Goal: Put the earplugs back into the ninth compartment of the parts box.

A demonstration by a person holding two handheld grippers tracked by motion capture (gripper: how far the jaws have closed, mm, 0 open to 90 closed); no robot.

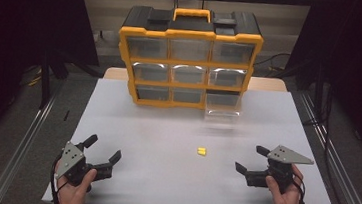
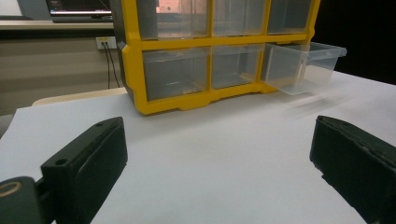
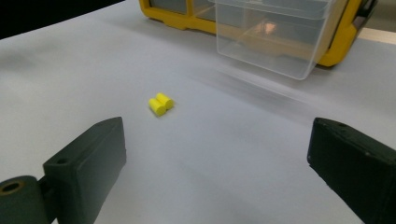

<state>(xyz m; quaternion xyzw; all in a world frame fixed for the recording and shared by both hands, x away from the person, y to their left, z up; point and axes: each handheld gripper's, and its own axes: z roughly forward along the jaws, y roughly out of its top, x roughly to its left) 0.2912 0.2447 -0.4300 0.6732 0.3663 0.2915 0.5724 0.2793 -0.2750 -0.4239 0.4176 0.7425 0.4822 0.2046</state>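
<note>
I found no text, label, brand, number or sign that I could read. The yellow cabinet (image 1: 189, 57) at the far side of the table carried no lettering that I could make out, and its clear drawers (image 2: 299, 65) were unmarked. A screen (image 2: 79, 5) far left behind it glowed, but its content was too small to read.

- Drawer cabinet (image 1: 188, 62): yellow and black hard plastic, slightly glossy.
- Pulled-out drawer (image 3: 275, 35): clear, glossy plastic.
- Table (image 1: 161, 180): smooth, matt grey top.
- Two small yellow cylinders (image 3: 160, 103): matt, foam-like.
- Gripper jaws: matt black plastic, with a grey metal plate (image 1: 289, 155).
</note>
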